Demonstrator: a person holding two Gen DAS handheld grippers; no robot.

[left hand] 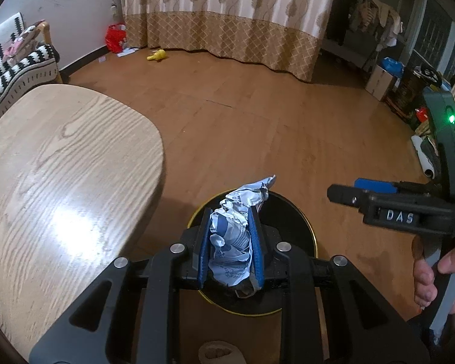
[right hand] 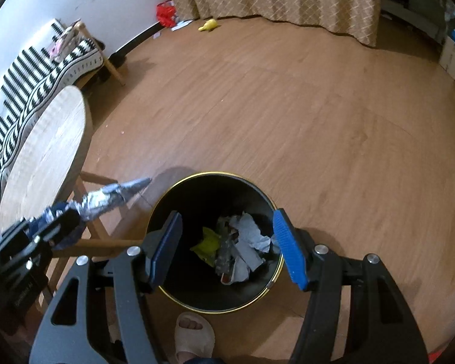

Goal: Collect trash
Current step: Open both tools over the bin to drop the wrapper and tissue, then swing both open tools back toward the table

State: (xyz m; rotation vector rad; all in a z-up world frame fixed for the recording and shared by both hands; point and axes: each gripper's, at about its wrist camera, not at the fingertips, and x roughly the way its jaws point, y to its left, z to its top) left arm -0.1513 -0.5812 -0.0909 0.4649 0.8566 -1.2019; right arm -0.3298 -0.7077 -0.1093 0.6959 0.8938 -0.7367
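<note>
Over black round bin (right hand: 166,200), gold-rimmed, on wood-plank floor (right hand: 288,106).
Between left gripper (left hand: 230,242) ribbed blue pads, clamped: crumpled blue-white paper wad (left hand: 233,230), above bin mouth. Right gripper (right hand: 227,248) spread wide, nothing between its 2 pads. Down inside bin: crumpled grey-blue paper (right hand: 248,236), yellow scrap (right hand: 209,242). Beyond, at left: pale oak-grain rounded table (left hand: 60,166).

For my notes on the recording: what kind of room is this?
Most likely a living room in a home: a long patterned curtain, a sofa with a striped cover, a wooden table and a trash bin on the wood floor.
</note>
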